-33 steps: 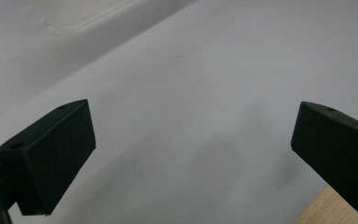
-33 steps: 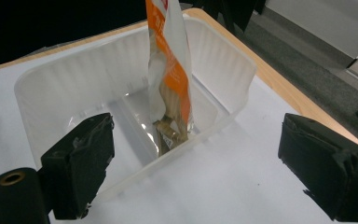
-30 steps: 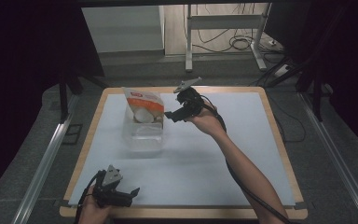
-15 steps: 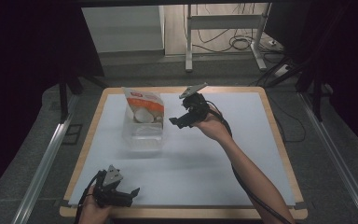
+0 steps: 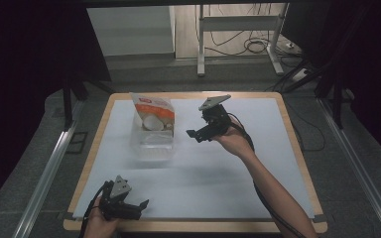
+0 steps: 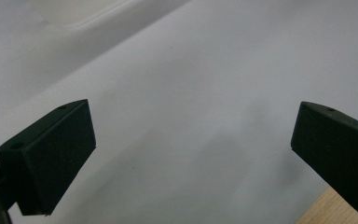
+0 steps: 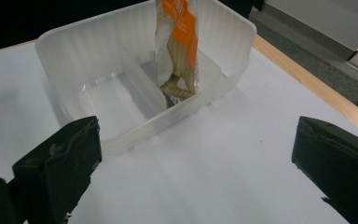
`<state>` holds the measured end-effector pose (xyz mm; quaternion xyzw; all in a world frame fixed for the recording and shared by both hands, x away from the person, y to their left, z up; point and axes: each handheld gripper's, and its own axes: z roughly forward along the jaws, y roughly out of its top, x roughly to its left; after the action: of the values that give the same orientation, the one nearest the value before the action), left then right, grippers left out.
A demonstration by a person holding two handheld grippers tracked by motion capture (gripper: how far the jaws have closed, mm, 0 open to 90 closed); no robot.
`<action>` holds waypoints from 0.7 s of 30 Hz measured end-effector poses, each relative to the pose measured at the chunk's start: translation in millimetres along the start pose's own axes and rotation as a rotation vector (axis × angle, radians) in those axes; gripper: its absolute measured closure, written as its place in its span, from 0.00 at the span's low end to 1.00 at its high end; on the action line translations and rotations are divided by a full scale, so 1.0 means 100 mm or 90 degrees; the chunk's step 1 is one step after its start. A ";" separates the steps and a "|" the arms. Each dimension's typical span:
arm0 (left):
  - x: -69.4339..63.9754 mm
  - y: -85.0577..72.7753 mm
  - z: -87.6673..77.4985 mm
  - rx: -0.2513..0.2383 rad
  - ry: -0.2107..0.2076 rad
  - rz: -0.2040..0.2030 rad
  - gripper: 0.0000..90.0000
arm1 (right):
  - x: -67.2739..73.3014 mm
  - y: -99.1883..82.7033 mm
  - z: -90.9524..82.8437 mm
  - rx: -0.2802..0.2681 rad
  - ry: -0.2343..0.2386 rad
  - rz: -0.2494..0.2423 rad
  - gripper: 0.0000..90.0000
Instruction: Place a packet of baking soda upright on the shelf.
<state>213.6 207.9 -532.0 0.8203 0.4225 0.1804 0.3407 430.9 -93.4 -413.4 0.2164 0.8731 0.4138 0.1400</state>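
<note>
A clear plastic container (image 5: 151,148) with a divider stands on the white table top (image 5: 228,183), left of centre. An orange and white snack pouch (image 5: 153,113) stands upright in its far compartment. In the right gripper view the container (image 7: 74,56) lies ahead, with the pouch (image 7: 179,42) leaning against the divider. My right gripper (image 5: 194,136) hovers just right of the container, pointing at it. Its jaws have just been opening, stand wide, and have nothing between them (image 7: 196,158). My left gripper (image 5: 141,208) rests open at the front left edge, over bare table (image 6: 191,154).
The table has a wooden rim (image 5: 297,148). A metal rail (image 5: 49,168) runs along the left and another (image 5: 357,168) along the right. A metal stand and cables (image 5: 258,44) sit on the floor beyond the far edge.
My right hand has drawn its gripper to the right, away from the container and the pouch. The left gripper has stayed where it was.
</note>
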 end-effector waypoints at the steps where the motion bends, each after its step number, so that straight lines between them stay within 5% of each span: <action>1: 0.00 0.00 0.00 0.001 0.001 0.001 0.00 | 0.00 -0.02 -0.01 0.000 0.000 0.000 0.02; 21: -0.01 0.00 0.00 0.003 0.002 0.002 0.00 | 0.12 -0.40 -0.20 -0.015 -0.015 0.004 0.00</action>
<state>213.7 207.2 -532.0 0.8214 0.4222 0.1815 0.3377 401.8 -123.9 -433.0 0.2226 0.8656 0.4220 0.1518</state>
